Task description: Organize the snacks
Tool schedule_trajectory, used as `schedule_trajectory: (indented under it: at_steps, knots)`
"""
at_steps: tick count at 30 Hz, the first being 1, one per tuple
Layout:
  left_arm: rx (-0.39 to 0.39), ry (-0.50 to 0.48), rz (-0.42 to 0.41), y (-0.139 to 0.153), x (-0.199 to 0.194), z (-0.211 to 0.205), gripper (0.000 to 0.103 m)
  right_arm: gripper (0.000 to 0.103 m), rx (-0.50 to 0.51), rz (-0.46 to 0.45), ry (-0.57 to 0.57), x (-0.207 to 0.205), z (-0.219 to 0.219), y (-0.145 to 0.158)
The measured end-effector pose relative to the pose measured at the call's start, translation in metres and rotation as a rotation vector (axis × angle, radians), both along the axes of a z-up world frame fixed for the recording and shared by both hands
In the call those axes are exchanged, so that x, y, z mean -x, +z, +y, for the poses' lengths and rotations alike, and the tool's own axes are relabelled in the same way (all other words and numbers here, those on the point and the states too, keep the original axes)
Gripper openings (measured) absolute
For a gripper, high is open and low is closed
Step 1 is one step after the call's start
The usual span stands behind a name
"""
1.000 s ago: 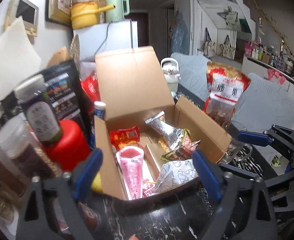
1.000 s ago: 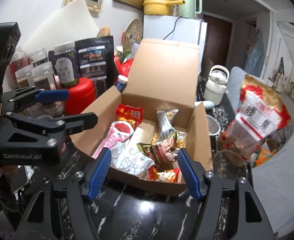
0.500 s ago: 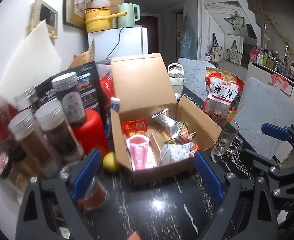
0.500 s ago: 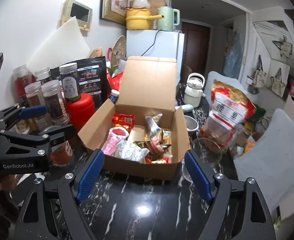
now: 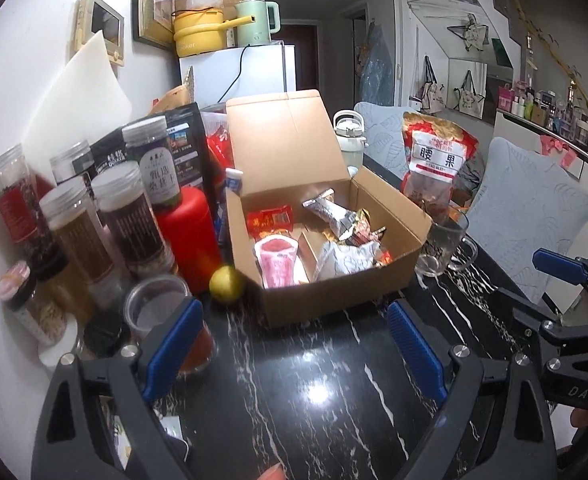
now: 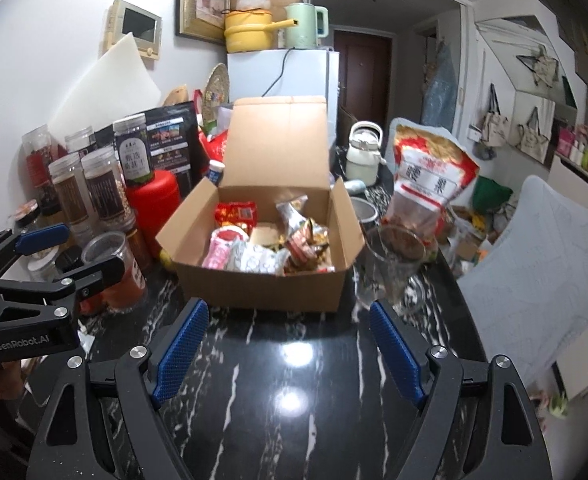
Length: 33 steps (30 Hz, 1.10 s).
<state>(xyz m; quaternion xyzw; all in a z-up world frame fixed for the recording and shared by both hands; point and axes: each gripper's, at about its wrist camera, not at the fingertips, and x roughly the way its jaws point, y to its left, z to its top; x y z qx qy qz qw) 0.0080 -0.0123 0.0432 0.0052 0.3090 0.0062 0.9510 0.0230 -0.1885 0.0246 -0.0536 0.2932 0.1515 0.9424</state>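
Right wrist view: the open cardboard box point(image 6: 261, 276) of snacks is seen straight ahead of the empty, wide-open right hand-held gripper point(image 6: 283, 356), nearer than the equally open, empty left hand-held gripper point(image 6: 47, 252).

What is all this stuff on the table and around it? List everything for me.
cardboard box: one, brown, lid up, table middle
snack packets: several, red, pink, silver, white, inside box
jars: several, clear with dark fillings, left of box
red canister: one, between jars and box
yellow ball: one, at box's left corner
glass mug: one, clear, right of box
cashew bag: one, red, behind mug
left gripper: open, empty
right gripper: open, empty
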Motion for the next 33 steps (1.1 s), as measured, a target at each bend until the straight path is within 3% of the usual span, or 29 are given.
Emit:
schedule_trajectory:
  at_steps: [15,33]
  knots:
    - [0.012,-0.035,0.022,-0.008,0.015,-0.006,0.095,0.083,-0.022,0.03,-0.039,0.026,-0.007,-0.015]
    - [-0.003,-0.057,0.009,-0.001,0.019,-0.015,0.095,0.083,-0.03,0.016,-0.051,0.03,-0.01,-0.009]
